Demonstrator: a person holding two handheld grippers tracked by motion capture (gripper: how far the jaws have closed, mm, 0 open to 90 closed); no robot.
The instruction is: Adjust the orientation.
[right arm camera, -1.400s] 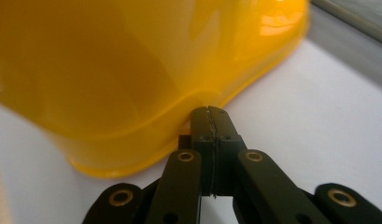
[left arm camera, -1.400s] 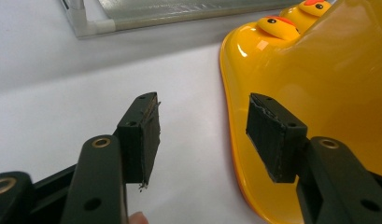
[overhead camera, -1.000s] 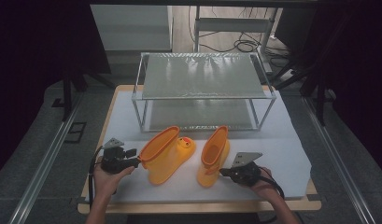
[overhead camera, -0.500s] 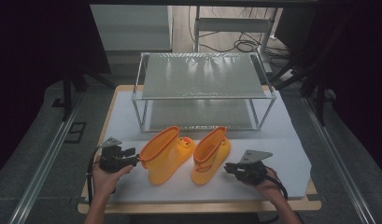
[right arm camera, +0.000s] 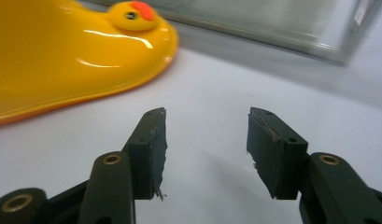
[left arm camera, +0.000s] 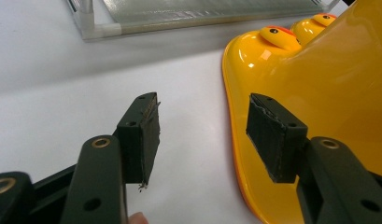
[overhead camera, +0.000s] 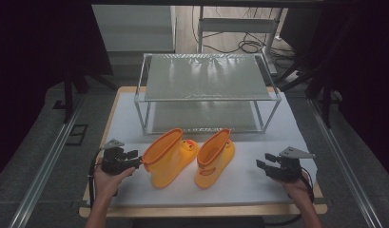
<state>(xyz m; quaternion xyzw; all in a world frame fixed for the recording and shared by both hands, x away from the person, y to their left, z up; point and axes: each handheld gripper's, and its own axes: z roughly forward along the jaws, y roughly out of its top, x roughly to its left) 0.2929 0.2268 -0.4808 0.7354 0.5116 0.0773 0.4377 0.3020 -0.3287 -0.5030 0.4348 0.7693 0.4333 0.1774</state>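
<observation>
Two yellow rubber boots with duck faces lie side by side on the white tabletop point(overhead camera: 277, 137): the left boot point(overhead camera: 168, 156) and the right boot point(overhead camera: 215, 156). My left gripper point(overhead camera: 136, 159) is at the rim of the left boot's shaft. In the left gripper view that gripper point(left arm camera: 202, 116) is open, one pad over the table and the other in front of the left boot point(left arm camera: 328, 84). My right gripper point(overhead camera: 262, 162) is well to the right of the right boot. Its jaws have just been opening, and it point(right arm camera: 207, 126) holds nothing, with the right boot point(right arm camera: 62, 60) off to its left.
A two-tier metal rack point(overhead camera: 206, 98) stands at the back of the table, just behind the boots; its lower corner point(left arm camera: 100, 30) and edge point(right arm camera: 282, 28) are close ahead of both grippers. The table's wooden front edge point(overhead camera: 206, 211) runs along near my hands.
My right gripper let go of the right boot, opened, and moved off to the right. The right boot shifted slightly and now rests free. The left gripper has stayed put.
</observation>
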